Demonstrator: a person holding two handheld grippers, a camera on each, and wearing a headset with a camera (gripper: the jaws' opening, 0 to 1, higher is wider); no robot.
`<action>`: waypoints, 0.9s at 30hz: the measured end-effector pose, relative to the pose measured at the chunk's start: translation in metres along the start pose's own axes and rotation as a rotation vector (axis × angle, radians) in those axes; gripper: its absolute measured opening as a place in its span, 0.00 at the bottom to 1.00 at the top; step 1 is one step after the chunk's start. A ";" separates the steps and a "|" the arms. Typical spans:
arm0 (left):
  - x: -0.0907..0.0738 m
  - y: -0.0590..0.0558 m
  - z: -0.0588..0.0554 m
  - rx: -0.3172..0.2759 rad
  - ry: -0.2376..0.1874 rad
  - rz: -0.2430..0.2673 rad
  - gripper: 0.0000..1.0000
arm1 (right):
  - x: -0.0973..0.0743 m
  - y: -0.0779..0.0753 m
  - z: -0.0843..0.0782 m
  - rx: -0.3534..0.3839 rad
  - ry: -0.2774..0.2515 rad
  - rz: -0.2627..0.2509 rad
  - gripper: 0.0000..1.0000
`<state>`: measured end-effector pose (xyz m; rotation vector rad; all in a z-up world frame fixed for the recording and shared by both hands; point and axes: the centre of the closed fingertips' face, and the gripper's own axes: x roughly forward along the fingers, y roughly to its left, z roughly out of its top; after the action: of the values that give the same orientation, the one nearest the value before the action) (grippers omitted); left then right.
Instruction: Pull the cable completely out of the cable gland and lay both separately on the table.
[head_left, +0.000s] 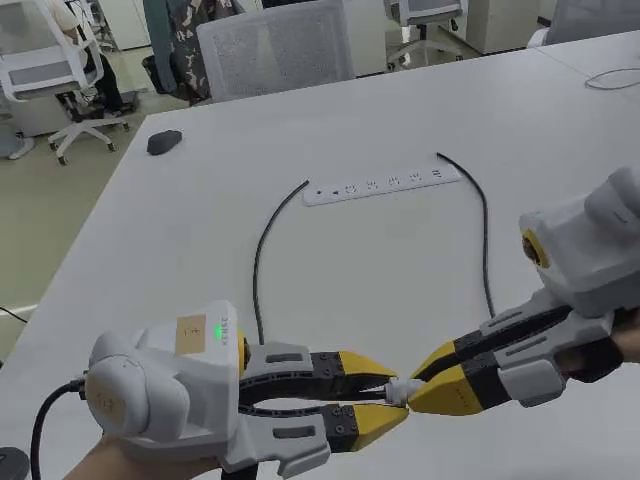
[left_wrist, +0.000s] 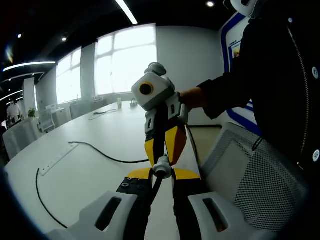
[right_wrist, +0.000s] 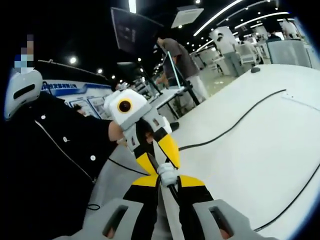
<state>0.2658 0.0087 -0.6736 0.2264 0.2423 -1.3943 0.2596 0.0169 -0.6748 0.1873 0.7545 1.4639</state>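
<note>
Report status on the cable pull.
Left tool pinching cable gland; right tool tip-to-tip against it, grip unclear. Cable not yet out, trailing over table. Nothing in the way.

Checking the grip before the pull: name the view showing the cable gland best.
Left gripper view: the cable gland sits centred, close, its round end clear. The right gripper view also has the gland close, but as a white lump. In the head view the gland is a small white piece.

Power strip (head_left: 383, 185), mouse (head_left: 164, 142), office chairs (head_left: 275, 50)
</note>
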 end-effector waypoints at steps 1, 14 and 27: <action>0.000 0.000 0.000 -0.001 0.001 0.001 0.15 | 0.000 0.000 -0.001 -0.013 0.004 -0.002 0.08; 0.003 0.008 -0.006 -0.110 0.018 0.009 0.15 | 0.002 -0.005 0.000 -0.356 0.051 -0.138 0.07; 0.003 0.011 -0.023 -0.248 0.063 0.020 0.15 | 0.014 -0.017 -0.012 -0.814 0.186 -0.320 0.07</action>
<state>0.2763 0.0144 -0.6962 0.0666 0.4604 -1.3242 0.2660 0.0239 -0.6984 -0.6685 0.2662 1.3786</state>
